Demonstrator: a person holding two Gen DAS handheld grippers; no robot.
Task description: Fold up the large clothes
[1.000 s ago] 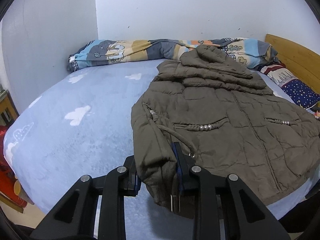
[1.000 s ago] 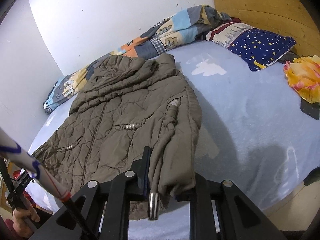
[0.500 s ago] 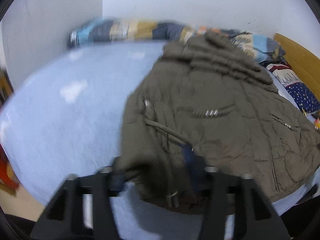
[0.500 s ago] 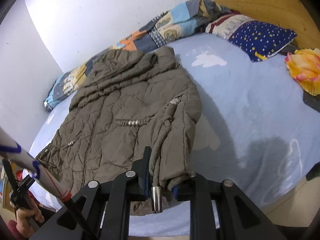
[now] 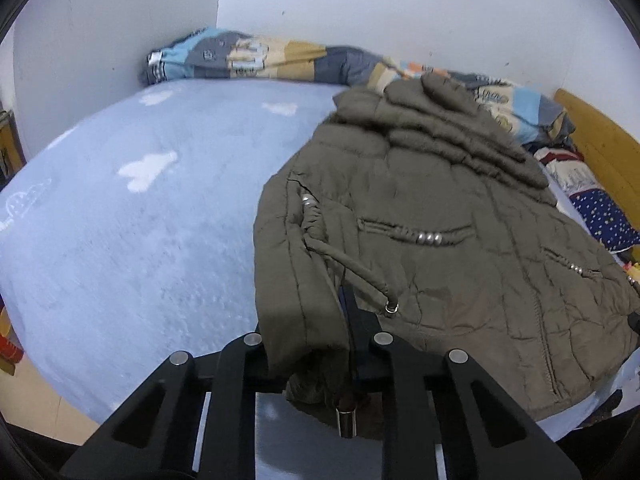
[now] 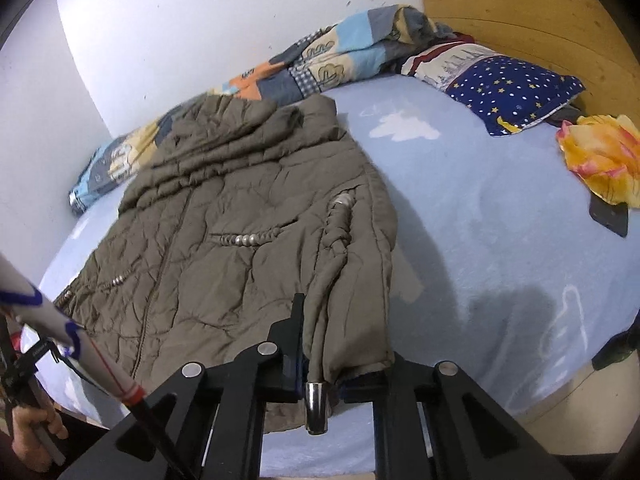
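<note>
Jacket (image 5: pixel 440 240) is the big brown puffy thing lying flat on the blue bed (image 5: pixel 120 220), with its hood end up near the wall and its bottom edge at the near side of the bed. The left tool (image 5: pixel 308 344) is clamped tight on the bottom corner at 1 side of the jacket, and the cloth bunches up between its black fingers (image 5: pixel 362 332). A brown cord (image 5: pixel 352 268) with a metal tip lies across the jacket just above that tool. The right tool (image 6: pixel 344 364) is clamped tight on the other bottom corner, and a cord end with a shiny metal cap (image 6: pixel 317 408) hangs down in front of it. A rolled patchwork blanket (image 6: pixel 304 68) lies along the wall, touching the jacket's hood. A dark blue pillow with stars (image 6: pixel 516 92) sits by the wooden headboard (image 6: pixel 540 28), well apart from the jacket. A yellow and orange cloth (image 6: pixel 600 156) lies near the pillow, with a dark flat thing (image 6: pixel 610 218) just beside it. A hand (image 6: pixel 32 436) shows low at the left edge of the right wrist view, holding the other tool's handle.
</note>
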